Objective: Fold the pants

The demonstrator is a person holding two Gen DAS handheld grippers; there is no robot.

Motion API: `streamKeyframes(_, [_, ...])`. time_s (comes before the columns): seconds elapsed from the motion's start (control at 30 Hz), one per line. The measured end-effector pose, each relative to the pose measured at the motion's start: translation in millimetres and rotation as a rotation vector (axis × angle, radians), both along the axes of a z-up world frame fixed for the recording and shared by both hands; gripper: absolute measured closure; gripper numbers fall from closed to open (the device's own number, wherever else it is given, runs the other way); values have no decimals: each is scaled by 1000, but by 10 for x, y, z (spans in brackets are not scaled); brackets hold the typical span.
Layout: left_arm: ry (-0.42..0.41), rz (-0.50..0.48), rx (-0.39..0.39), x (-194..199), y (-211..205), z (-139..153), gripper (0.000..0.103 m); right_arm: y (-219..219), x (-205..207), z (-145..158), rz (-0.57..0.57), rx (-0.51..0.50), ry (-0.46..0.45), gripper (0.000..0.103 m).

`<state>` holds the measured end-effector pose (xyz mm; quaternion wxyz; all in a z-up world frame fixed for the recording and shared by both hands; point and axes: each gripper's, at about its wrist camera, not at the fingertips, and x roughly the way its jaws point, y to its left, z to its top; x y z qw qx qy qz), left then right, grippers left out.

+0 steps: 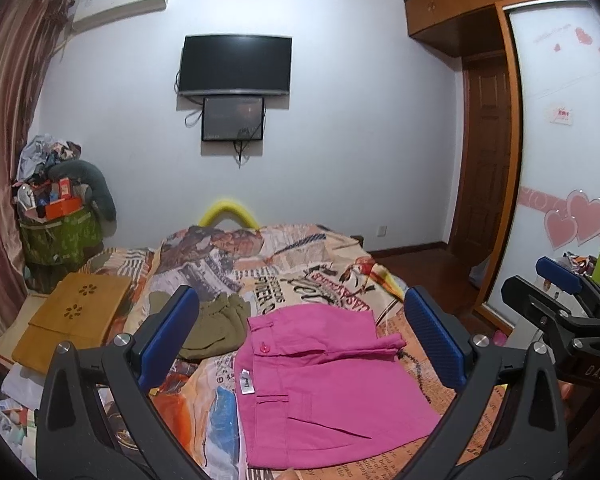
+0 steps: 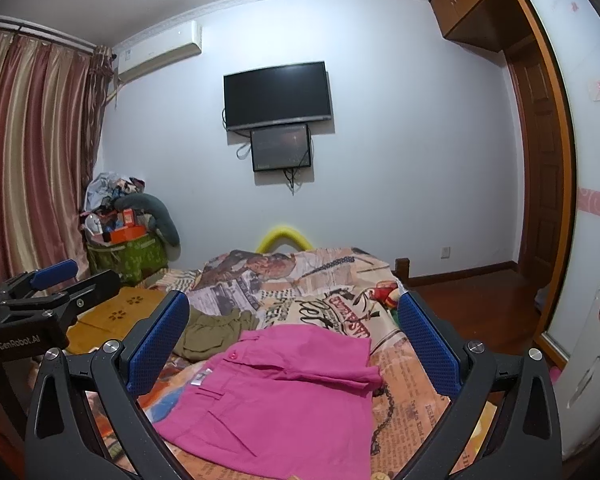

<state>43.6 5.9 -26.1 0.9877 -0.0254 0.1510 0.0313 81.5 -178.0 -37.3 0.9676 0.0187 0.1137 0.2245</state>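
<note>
Blue-padded and spread wide, the jaws of our left gripper (image 1: 300,336) hold nothing; we hover it above the folded bright pink cotton pants (image 1: 324,384), which lie flat on the bed between the two pads. Our right gripper (image 2: 294,338) is likewise parted and empty over the same pink pants (image 2: 284,384). From the left wrist view, the right gripper shows at three o'clock, well apart from the fabric. At ten o'clock from the pants, just beside their buttoned waistband, lies a crumpled olive-green garment (image 1: 216,328). Everything rests on a newspaper-print bedspread in orange and cream (image 1: 300,272). Farther out at nine o'clock sits a flat wooden board with flower-shaped cut-outs (image 1: 72,320). At twelve o'clock, a black flat-screen television (image 1: 236,65) hangs on the white wall, with a smaller dark screen (image 1: 233,119) directly below it.
</note>
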Motion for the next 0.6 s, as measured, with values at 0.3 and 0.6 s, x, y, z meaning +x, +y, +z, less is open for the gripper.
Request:
streamKeyframes(0.3, [182, 33, -37, 779, 288, -425, 0, -32, 583, -361, -34, -50, 138, 0])
streamKeyframes(0.6, [393, 91, -18, 1649, 594, -1102, 0, -85, 1160, -898, -39, -156, 313, 0])
